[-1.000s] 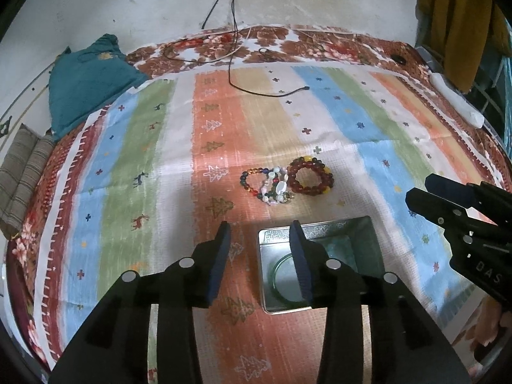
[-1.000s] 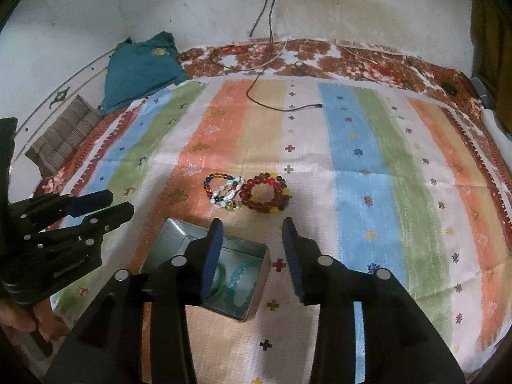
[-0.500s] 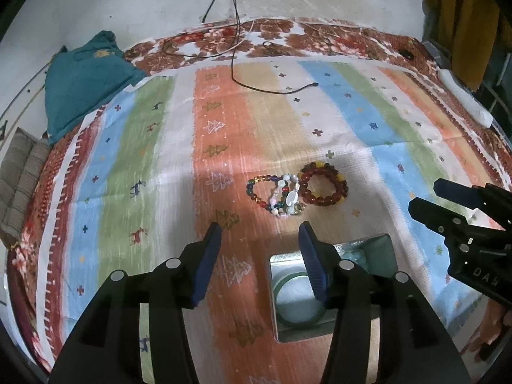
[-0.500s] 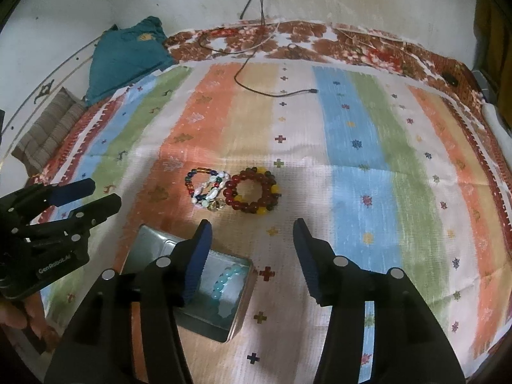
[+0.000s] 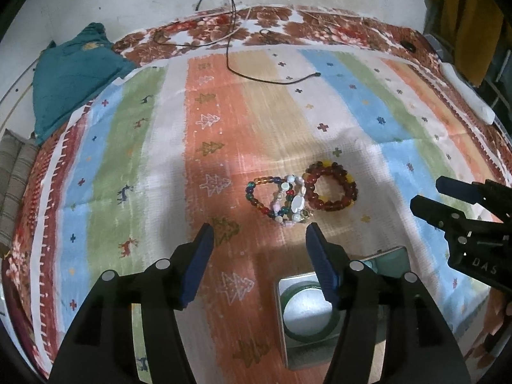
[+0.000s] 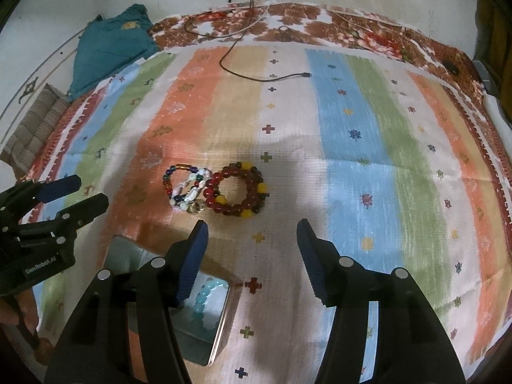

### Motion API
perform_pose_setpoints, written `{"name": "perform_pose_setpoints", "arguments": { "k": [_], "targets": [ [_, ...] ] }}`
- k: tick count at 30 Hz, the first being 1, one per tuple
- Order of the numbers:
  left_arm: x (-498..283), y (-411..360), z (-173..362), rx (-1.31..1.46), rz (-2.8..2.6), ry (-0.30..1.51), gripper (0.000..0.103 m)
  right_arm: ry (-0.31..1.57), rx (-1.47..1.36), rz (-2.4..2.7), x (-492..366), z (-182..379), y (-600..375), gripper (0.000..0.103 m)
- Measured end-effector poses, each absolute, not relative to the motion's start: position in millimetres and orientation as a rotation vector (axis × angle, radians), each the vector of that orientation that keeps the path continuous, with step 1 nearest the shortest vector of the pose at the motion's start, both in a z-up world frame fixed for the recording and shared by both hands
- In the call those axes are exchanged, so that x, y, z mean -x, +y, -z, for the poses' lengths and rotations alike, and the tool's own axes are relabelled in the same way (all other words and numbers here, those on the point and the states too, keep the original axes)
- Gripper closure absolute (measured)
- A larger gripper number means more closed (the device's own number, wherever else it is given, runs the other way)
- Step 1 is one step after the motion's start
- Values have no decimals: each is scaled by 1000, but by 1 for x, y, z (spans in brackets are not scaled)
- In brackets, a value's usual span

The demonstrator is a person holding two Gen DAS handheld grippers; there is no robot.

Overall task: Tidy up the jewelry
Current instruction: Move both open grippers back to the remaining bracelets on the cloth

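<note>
While both claws are widening, nothing is sitting between either pair of blue pads. Compared with a second ago, the left claw (image 5: 257, 233) is standing noticeably wider, and the right claw (image 6: 251, 228) likewise; both are empty and apart from the jewelry.

Both cameras are now showing the bracelets larger and lower in frame than before. The dark red bead bracelet (image 6: 238, 188) is lying flat on the striped bedspread (image 6: 352, 128), touching the mixed-colour bead bracelets (image 6: 185, 188) on their right side. In the left wrist view the same pair, red (image 5: 329, 188) and mixed (image 5: 278, 200), is sitting just beyond the claw tips.

The metal tin (image 5: 304, 336) is now sliding toward the lower edge of both views, partly behind the fingers; a green bangle (image 5: 307, 329) is lying inside, and a pale blue bead bracelet (image 6: 203, 297) too.
</note>
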State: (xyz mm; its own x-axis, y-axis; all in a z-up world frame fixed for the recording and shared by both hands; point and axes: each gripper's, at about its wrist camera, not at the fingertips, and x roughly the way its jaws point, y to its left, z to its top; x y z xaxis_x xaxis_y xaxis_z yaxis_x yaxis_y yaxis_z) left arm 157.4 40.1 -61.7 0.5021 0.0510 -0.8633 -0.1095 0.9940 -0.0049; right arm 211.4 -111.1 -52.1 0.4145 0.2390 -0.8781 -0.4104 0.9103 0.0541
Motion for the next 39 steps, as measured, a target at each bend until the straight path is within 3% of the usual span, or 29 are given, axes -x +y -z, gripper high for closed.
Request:
{"name": "perform_pose_setpoints", "arguments": {
  "k": [39],
  "targets": [
    [-222, 53, 124, 64, 23, 1164, 46, 1185, 206, -383, -265, 108, -92, 46]
  ]
}}
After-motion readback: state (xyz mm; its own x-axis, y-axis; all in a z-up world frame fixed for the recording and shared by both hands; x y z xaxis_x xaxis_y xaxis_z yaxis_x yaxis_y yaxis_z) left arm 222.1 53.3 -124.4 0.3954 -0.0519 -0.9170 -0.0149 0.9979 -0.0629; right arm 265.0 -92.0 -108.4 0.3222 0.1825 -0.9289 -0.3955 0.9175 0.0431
